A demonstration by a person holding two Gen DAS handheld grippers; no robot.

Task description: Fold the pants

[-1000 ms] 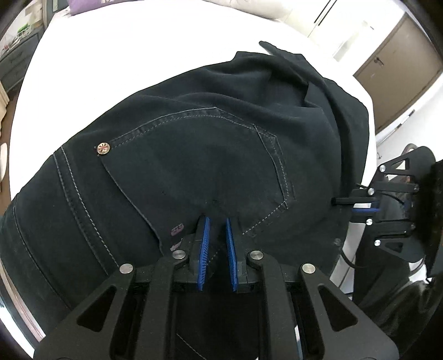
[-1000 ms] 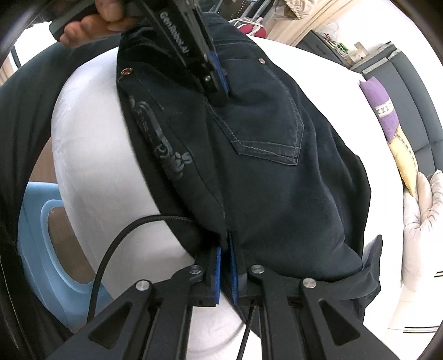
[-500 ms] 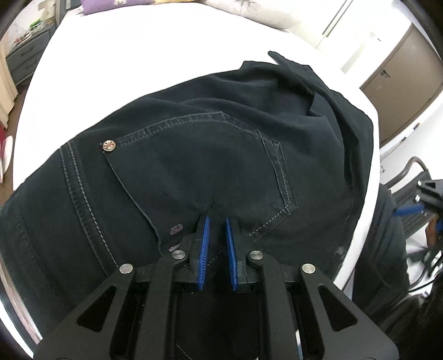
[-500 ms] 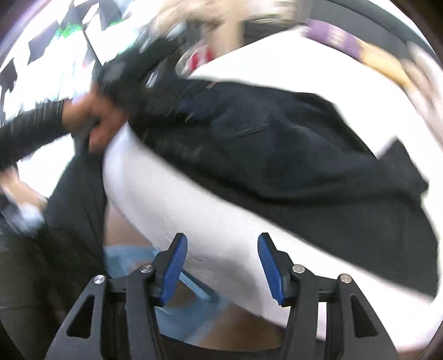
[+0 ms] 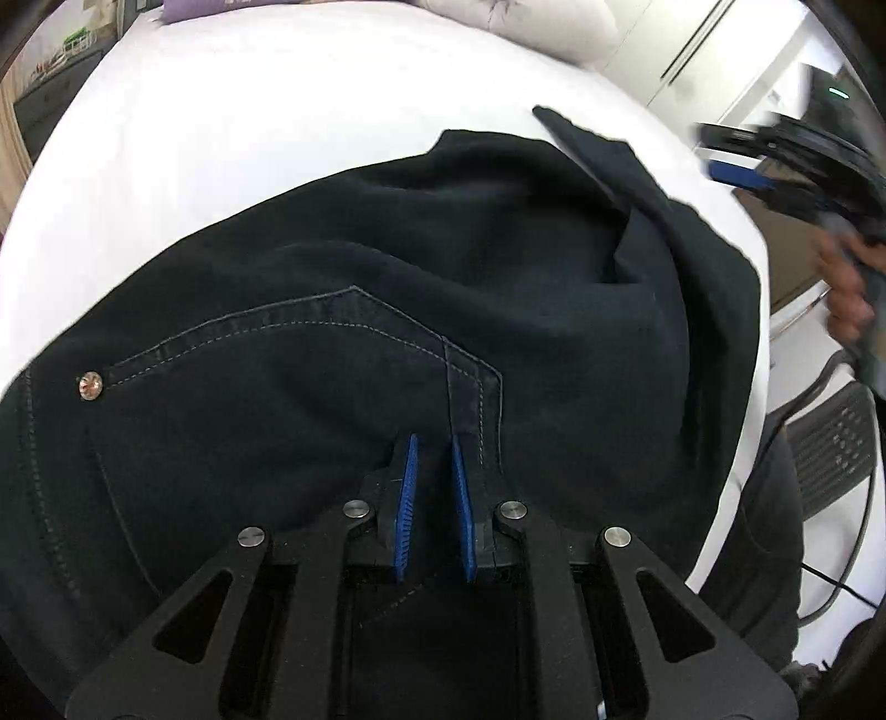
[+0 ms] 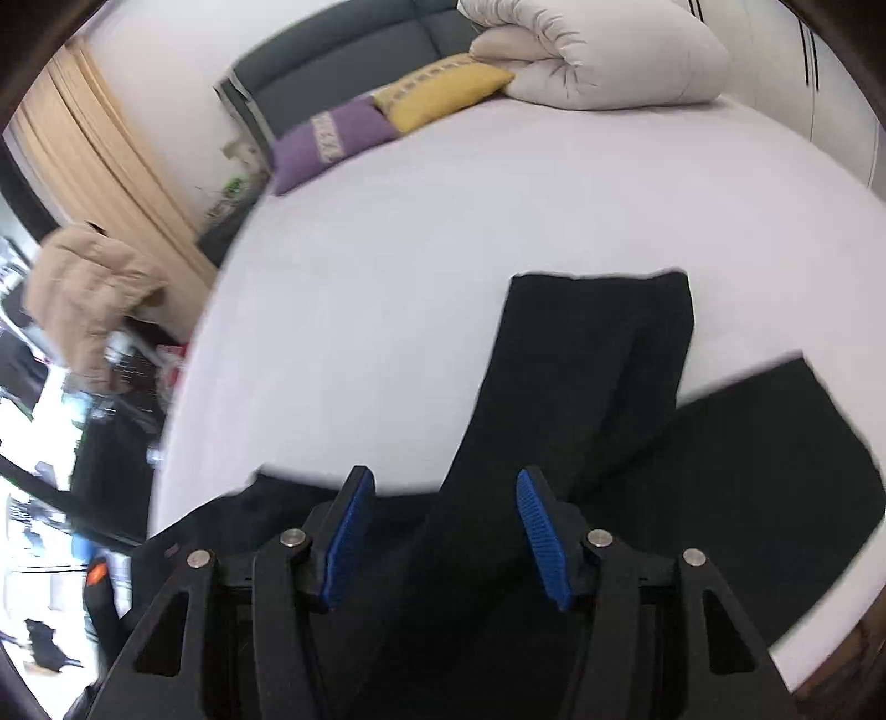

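Early in the fold — black pants [image 5: 498, 288] spread on the bed [image 6: 443, 232], legs splayed apart. Left claw [image 5: 431, 482] nearly closed, pinching seat fabric; right claw [image 6: 443, 526] wide open, empty.

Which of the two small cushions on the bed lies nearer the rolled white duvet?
The yellow cushion: it touches the duvet, while the purple cushion lies beyond it.
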